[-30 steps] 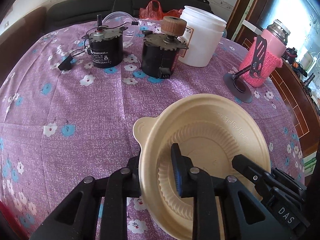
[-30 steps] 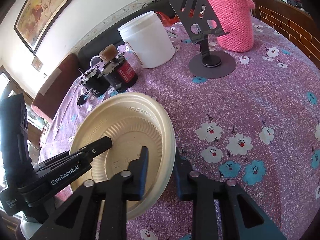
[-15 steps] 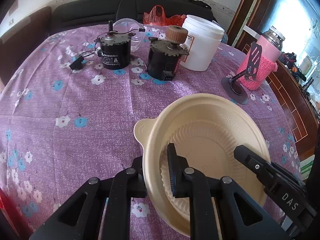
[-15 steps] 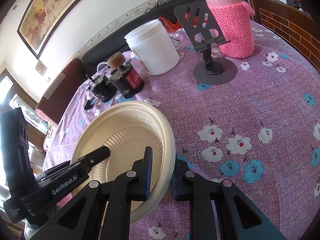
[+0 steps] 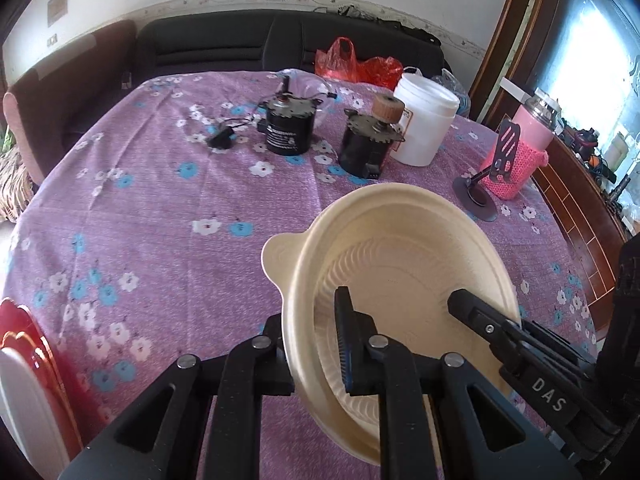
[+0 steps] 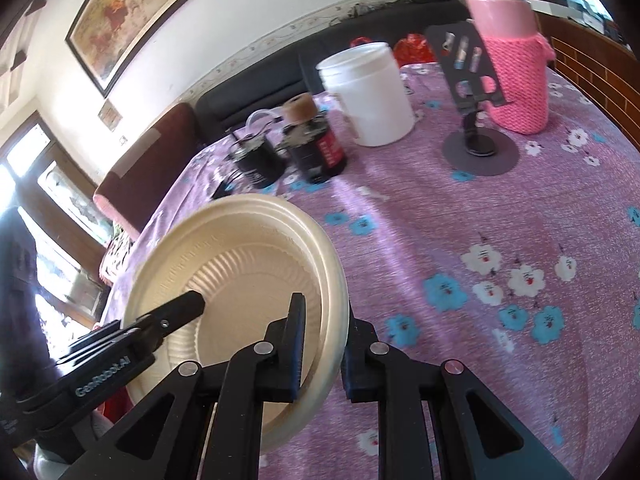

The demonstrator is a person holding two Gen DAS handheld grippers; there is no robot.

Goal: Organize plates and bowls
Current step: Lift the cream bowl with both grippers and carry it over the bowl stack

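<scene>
A tabletop [image 5: 160, 216] covered by a purple cloth printed with white and blue flowers is seen in both views, with a dark sofa [image 5: 224, 44] set behind it against a pale wall where a framed painting [image 6: 132, 12] is hung. At the far side of the cloth, a black cylindrical motor [image 5: 289, 128] with a trailing cable is placed beside a second dark motor [image 5: 370, 144] topped by a brown ridged wheel. Just right of these a white plastic tub [image 5: 424, 118] is stood, with a red plastic bag [image 5: 352, 60] lying behind it. Further right, a grey phone stand [image 5: 486, 184] on a round base is positioned in front of a flask in a pink knitted sleeve [image 5: 520, 152], the two nearly touching. A red and white object [image 5: 24, 380] is cut off at the lower left edge of the left wrist view and cannot be identified. A cream disposable bowl [image 5: 400, 256] with a small side tab is held tilted above the near part of the cloth, with nothing seen inside it. Its near-left rim is clamped between the jaws of the left gripper [image 5: 316, 340], one finger inside and one outside. Its opposite rim is clamped likewise by the jaws of the right gripper [image 6: 326, 336].
</scene>
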